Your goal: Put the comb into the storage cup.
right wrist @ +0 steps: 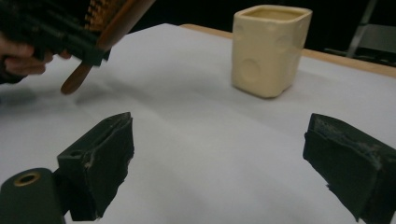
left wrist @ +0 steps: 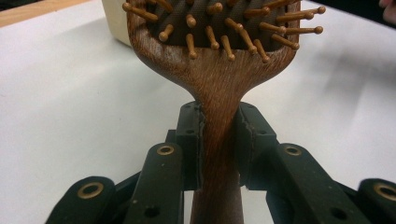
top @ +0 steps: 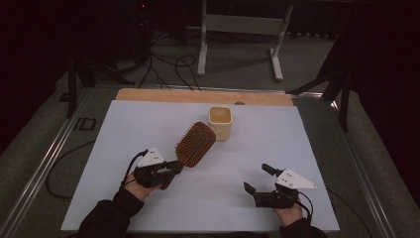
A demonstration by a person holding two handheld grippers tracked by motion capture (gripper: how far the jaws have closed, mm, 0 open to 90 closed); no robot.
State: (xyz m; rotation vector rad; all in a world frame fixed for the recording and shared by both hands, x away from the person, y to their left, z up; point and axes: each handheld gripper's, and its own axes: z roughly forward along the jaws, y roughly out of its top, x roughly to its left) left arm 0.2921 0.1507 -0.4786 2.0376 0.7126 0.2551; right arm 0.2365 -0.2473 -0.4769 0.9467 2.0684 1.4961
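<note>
A wooden paddle hairbrush [top: 195, 144] with wooden pins is lifted off the white table sheet, its head pointing toward a cream square cup [top: 220, 122]. My left gripper [top: 171, 171] is shut on the brush handle [left wrist: 219, 140], the jaws pressing both sides of the neck. The cup [right wrist: 270, 49] stands upright and looks empty, just beyond the brush head. My right gripper [top: 257, 179] is open near the front right of the sheet with nothing between its jaws. In the right gripper view the held brush [right wrist: 109, 25] hangs at the upper left.
The white sheet [top: 148, 124] covers a wooden tabletop [top: 163, 95] whose back edge shows. Metal rails run along both table sides. Cables and a white table frame [top: 203, 44] lie on the floor behind.
</note>
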